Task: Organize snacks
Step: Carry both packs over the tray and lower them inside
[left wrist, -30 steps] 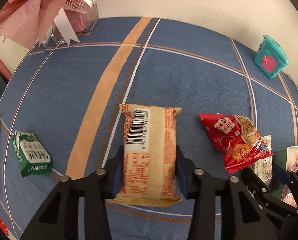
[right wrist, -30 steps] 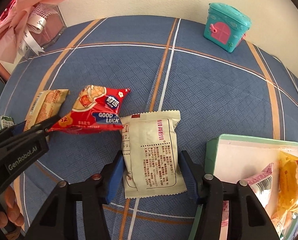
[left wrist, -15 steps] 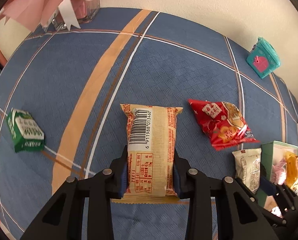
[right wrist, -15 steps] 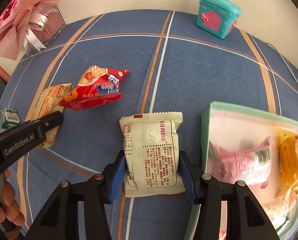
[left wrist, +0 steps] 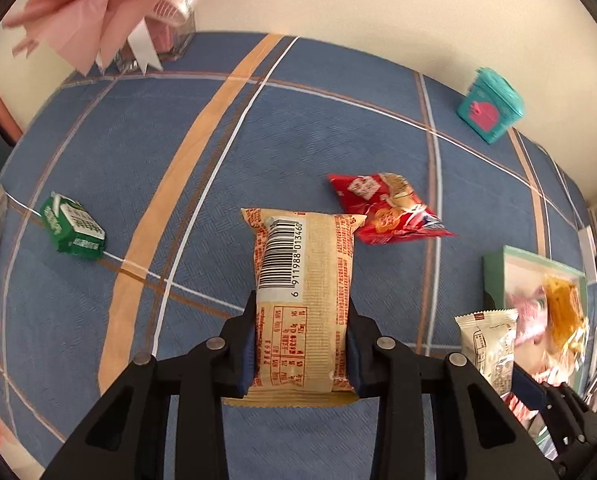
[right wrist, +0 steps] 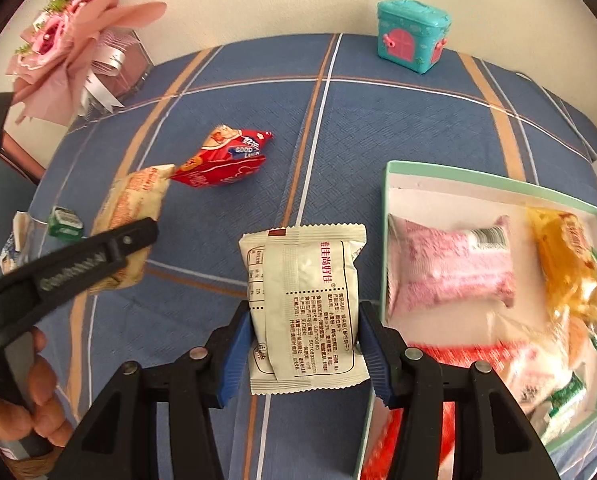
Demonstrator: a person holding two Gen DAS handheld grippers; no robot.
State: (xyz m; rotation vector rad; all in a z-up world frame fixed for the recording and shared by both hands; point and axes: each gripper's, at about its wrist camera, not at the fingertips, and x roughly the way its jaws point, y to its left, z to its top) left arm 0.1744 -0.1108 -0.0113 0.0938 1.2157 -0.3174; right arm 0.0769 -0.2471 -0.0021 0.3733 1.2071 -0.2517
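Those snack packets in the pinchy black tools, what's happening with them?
A person is tidying snacks with a tool in each hand. The left gripper is shut on a tan, orange-printed snack packet with a barcode, and the right gripper is shut on a cream-white snack packet. Beside them sits a mint-green shallow box that already has snacks in it. A red crinkly snack bag and a small green packet lie on the blue plaid tablecloth.
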